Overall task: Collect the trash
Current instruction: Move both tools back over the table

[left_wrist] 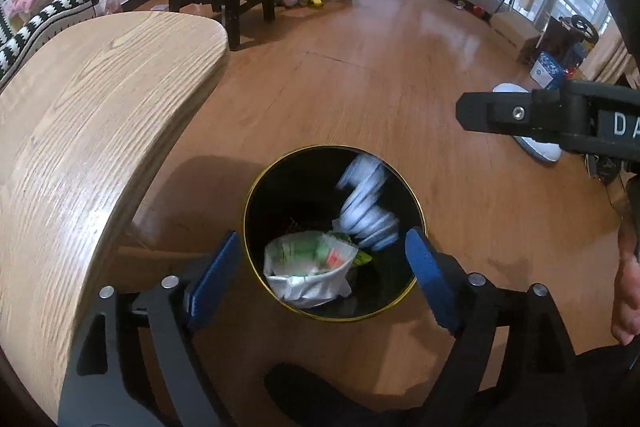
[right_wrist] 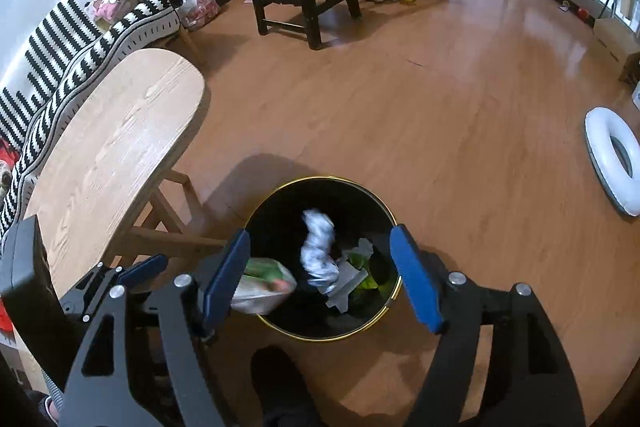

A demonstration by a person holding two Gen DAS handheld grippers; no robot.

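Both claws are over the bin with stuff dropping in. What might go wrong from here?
1. The blurred white item is mid-fall near the bin's gold rim; it may bounce or hang on the edge.
2. The white bag sits high against the near wall, so more trash could spill.
3. The left claw and right claw both hang open above the one bin, beside the table edge; a careless pull-back may bump them.
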